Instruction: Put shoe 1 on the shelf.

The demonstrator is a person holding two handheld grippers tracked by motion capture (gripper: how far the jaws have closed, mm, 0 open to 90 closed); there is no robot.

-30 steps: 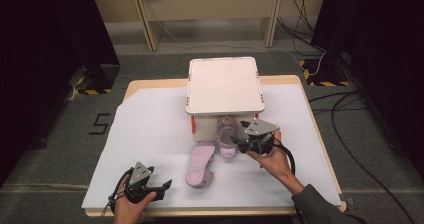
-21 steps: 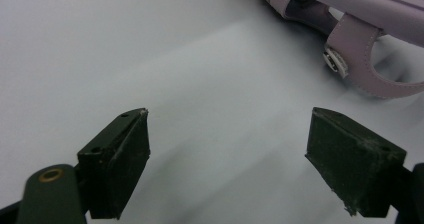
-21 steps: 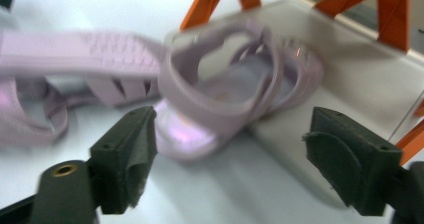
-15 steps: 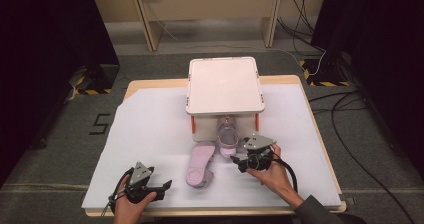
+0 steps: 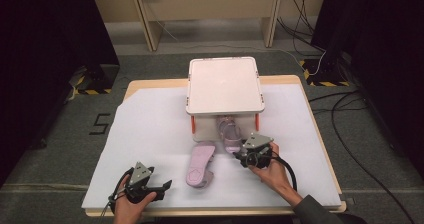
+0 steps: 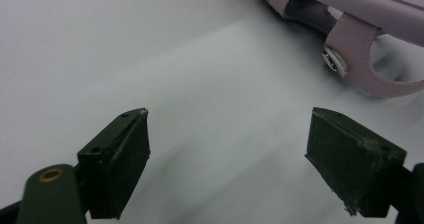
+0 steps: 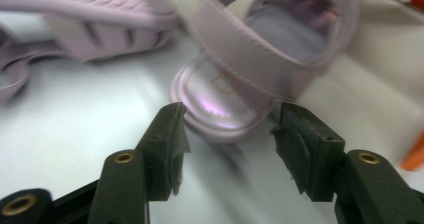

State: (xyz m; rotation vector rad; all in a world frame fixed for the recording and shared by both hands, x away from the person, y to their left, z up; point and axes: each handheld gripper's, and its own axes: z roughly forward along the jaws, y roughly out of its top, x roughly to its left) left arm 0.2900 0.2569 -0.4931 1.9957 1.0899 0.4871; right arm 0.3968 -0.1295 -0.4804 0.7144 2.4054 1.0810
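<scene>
My right gripper (image 5: 243, 157) at counter 5 o'clock, jaws apart, pointing at 10 o'clock toward heel of upright pink sandal (image 7: 260, 69), not touching. Second sandal (image 5: 201, 164) sole-up just beside it, at its 8 o'clock. My left gripper (image 6: 227, 149) rests at 7 o'clock, jaws wide, nothing between. White box (image 5: 225, 84) at 12.

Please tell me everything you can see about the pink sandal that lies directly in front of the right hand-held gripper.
The upright sandal is pale lilac-pink, with a glossy insole and stitched, leather-like straps arching over it. It stands sole-down on the white sheet, heel end toward the right hand-held gripper, toe end by the white box. The open jaws flank its heel without touching. The other sandal lies sole-up beside it; contact between them cannot be judged.
</scene>
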